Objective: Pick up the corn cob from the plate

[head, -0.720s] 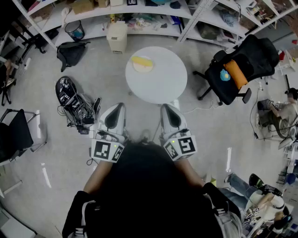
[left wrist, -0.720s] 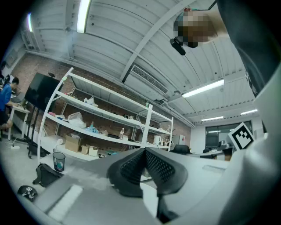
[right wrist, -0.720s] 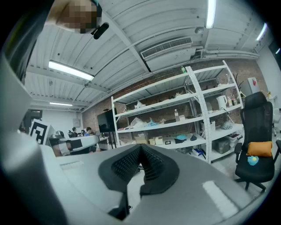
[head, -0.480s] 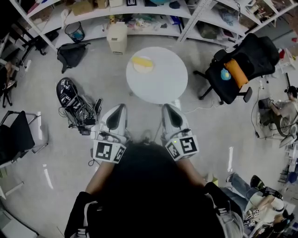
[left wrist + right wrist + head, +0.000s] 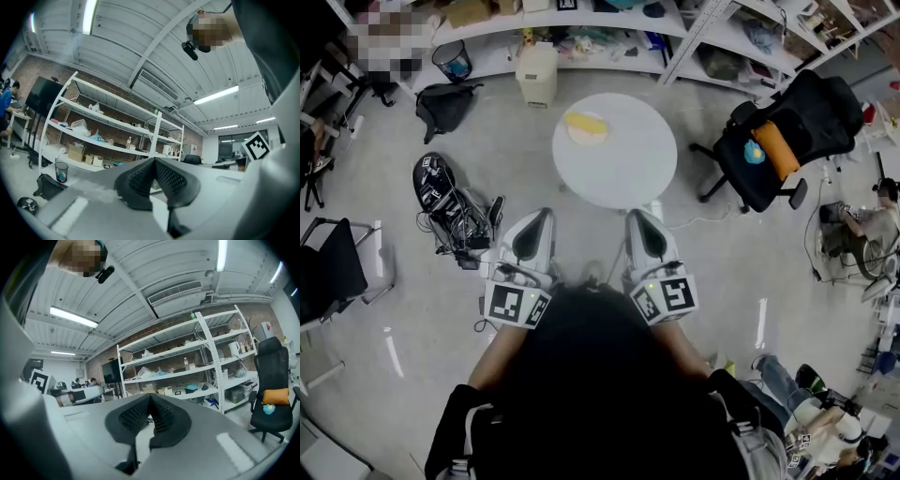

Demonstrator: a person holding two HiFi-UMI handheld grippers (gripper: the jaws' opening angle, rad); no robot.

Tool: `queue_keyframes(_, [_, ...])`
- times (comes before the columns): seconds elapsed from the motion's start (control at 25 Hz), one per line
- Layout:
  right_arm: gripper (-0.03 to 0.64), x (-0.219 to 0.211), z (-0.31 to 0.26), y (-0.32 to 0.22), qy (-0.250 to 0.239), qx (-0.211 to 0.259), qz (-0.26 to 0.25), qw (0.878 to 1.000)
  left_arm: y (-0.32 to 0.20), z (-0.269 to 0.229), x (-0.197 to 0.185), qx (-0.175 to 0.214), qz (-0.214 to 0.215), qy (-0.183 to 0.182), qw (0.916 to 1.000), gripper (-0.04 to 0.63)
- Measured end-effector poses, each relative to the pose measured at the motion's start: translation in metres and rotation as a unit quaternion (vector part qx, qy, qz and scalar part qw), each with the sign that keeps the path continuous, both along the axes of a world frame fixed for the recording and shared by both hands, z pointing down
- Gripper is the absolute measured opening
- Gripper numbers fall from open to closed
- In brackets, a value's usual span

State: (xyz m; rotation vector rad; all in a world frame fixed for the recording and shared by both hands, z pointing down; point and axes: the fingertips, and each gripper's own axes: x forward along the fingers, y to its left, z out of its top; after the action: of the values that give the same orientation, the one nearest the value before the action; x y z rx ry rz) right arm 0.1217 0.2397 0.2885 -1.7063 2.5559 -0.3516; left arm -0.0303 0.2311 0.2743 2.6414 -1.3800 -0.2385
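corn (image 5: 586, 122) lying on plate (image 5: 591, 142), far left part of table (image 5: 628, 164). left gripper (image 5: 542, 213) and right gripper (image 5: 635, 215) both closed tight, empty, level, short of table's near edge, well apart from corn.

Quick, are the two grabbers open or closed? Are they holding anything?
Left gripper: closed, holding nothing.
Right gripper: closed, holding nothing.

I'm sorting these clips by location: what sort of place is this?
Probably a lab or workshop-style workroom: long white shelves packed with clutter, a black office chair, and a tangle of cables on the bare floor beside a small round table.
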Motion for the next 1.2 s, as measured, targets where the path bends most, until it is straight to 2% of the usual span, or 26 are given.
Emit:
queue_keyframes(0.6, [0.008, 0.029, -0.001, -0.006, -0.016, 0.002, -0.030, 0.999, 0.000, 0.001, 0.035, -0.006, -0.035, -0.001, 0.9994, 0.005])
queue_keyframes(0.88, [0.008, 0.036, -0.003, -0.020, -0.026, 0.003, -0.048, 0.999, -0.005, -0.007, 0.032, -0.004, -0.072, -0.006, 0.9974, 0.005])
queue_keyframes(1.2, [0.008, 0.028, 0.002, -0.045, -0.030, 0.000, -0.050, 0.998, -0.027, 0.005, 0.028, -0.016, -0.070, -0.010, 0.9974, 0.005])
